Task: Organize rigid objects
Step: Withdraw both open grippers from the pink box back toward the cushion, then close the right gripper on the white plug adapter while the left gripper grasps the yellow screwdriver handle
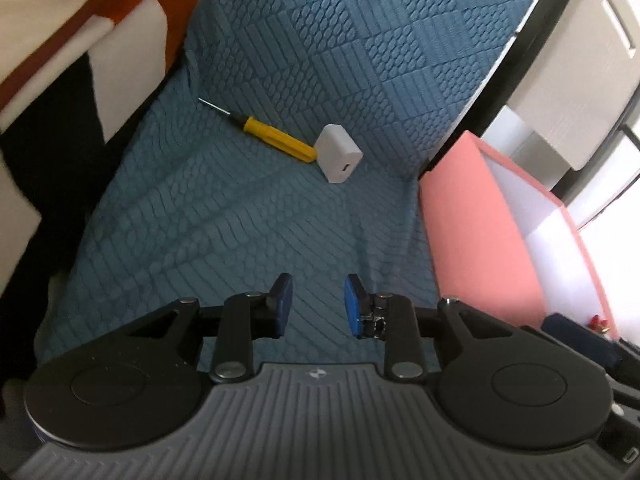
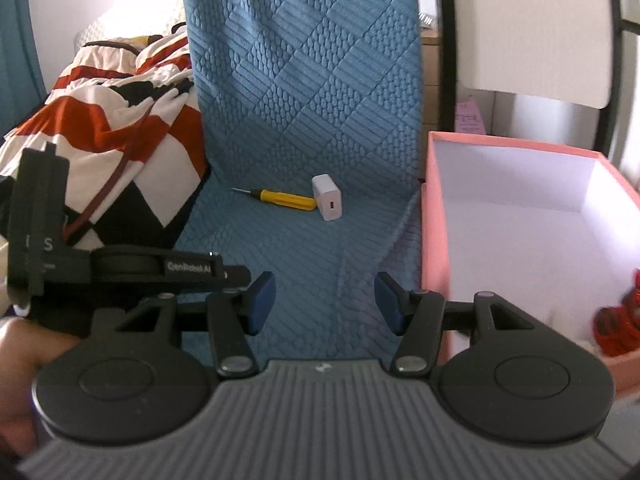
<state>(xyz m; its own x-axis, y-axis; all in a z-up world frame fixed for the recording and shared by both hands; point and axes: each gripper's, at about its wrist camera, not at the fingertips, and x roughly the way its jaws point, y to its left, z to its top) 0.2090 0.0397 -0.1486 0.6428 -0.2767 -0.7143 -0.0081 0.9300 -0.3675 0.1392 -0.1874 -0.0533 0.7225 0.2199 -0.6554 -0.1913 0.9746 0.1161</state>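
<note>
A yellow screwdriver (image 1: 276, 136) (image 2: 286, 199) lies on the blue quilted cover (image 1: 248, 216), its handle end touching a white charger block (image 1: 340, 153) (image 2: 327, 197). A pink box (image 1: 472, 224) (image 2: 434, 224) with a white inside stands to the right of them. Something red (image 2: 618, 322) lies in the box's near right corner. My left gripper (image 1: 319, 305) hovers open over bare cover, short of both objects, nothing between its blue pads. My right gripper (image 2: 325, 300) is also open and empty, beside the box's left wall. The left gripper's body (image 2: 132, 268) shows at the left of the right wrist view.
A rumpled red, white and black blanket (image 1: 60, 52) (image 2: 120, 128) lies left of the cover. A black frame edge (image 1: 520, 60) runs along the cover's right side. Beyond it stand pale furniture (image 1: 580, 72) and a chair back (image 2: 536, 32). A hand (image 2: 24, 360) shows at the lower left.
</note>
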